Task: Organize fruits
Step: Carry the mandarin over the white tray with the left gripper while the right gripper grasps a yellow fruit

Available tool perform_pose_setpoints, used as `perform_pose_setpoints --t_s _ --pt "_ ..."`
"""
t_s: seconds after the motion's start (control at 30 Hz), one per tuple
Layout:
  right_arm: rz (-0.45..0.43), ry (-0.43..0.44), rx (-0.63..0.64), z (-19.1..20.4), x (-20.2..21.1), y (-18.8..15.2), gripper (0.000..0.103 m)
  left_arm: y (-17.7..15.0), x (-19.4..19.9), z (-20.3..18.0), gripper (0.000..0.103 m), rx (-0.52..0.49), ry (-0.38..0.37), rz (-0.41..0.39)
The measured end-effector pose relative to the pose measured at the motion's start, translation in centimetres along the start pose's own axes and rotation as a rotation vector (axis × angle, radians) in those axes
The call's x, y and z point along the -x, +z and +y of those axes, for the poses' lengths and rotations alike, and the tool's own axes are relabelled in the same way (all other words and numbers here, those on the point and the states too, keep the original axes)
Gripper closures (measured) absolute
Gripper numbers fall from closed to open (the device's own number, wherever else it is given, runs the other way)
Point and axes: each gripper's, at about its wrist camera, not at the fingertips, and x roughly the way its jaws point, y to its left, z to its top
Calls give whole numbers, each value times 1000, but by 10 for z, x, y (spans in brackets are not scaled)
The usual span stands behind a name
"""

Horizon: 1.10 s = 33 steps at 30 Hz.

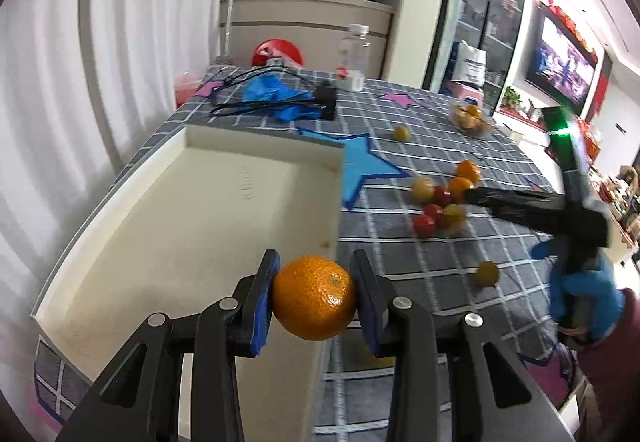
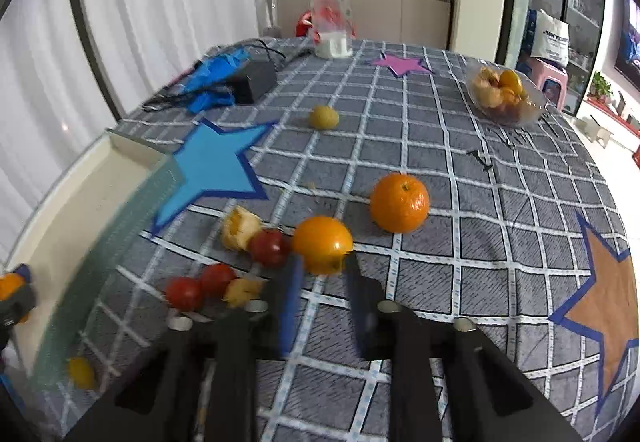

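Observation:
My left gripper (image 1: 314, 296) is shut on a mandarin orange (image 1: 314, 298) and holds it over the near right corner of the cream tray (image 1: 160, 226). My right gripper (image 2: 322, 274) is open, its blue-padded fingers on either side of a smooth orange fruit (image 2: 323, 244) on the tablecloth; it shows in the left wrist view (image 1: 472, 194) reaching into the fruit pile. Beside that fruit lie a red tomato (image 2: 270, 247), two more tomatoes (image 2: 200, 288), yellow fruits (image 2: 240, 228) and a second mandarin (image 2: 399, 202).
A clear bowl of fruit (image 2: 506, 94) stands at the far right. A lone yellow fruit (image 2: 324, 117), a plastic bottle (image 2: 331, 16), a black adapter with cables (image 2: 256, 80) and blue gloves (image 2: 212, 76) lie at the back. Another yellow fruit (image 2: 81, 372) lies by the tray wall.

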Motion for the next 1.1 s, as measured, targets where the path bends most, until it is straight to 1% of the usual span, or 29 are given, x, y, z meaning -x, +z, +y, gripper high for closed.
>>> perform_pose_setpoints --t_s 0.1,0.17,0.23,0.27,0.3,0.4,0.43,0.47,0.5,0.57,0.6,0.73,0.77,0.8,0.83,0.87,0.93,1.03,1.1 --pt "-24 3 37 13 12 7 82 1 -5 14 63 35 21 7" --pt "-23 -29 54 17 12 10 81 -1 -8 21 63 50 34 12" --pt "1 -45 31 11 4 11 51 -4 -10 27 63 58 44 19" --pt "4 -55 12 7 1 11 20 -5 -10 29 63 61 48 22" --pt "-2 -60 -2 3 -2 10 19 -6 -11 31 63 64 50 23" --pt "28 -19 -3 1 -4 3 19 -7 -11 37 63 76 51 23" --pt "23 -10 -1 3 0 0 19 -7 -12 39 63 74 55 22" --pt "11 1 0 5 7 -5 19 -7 -12 39 63 73 58 22" --pt "-1 37 4 8 18 -13 19 -7 -12 40 63 71 59 21" --pt "2 95 28 15 32 -27 19 -7 -14 41 63 63 60 22" --pt "4 106 48 20 38 -36 19 -7 -15 41 63 60 61 24" --pt "44 73 102 37 35 -62 20 -6 -22 40 63 58 56 39" --pt "55 66 111 40 31 -66 33 -7 -22 39 63 58 58 40" --pt "75 53 120 43 24 -69 49 -8 -22 38 63 59 59 41" --pt "56 16 135 45 23 -70 56 -9 -22 39 63 62 56 43" --pt "56 8 145 47 24 -71 77 -10 -22 39 63 64 57 44" --pt "60 34 128 47 24 -68 76 -10 -22 41 63 66 65 47" --pt "42 46 125 52 27 -62 76 -9 -21 47 63 74 69 43" --pt "35 96 117 59 30 -53 76 -7 -21 49 63 75 74 38"
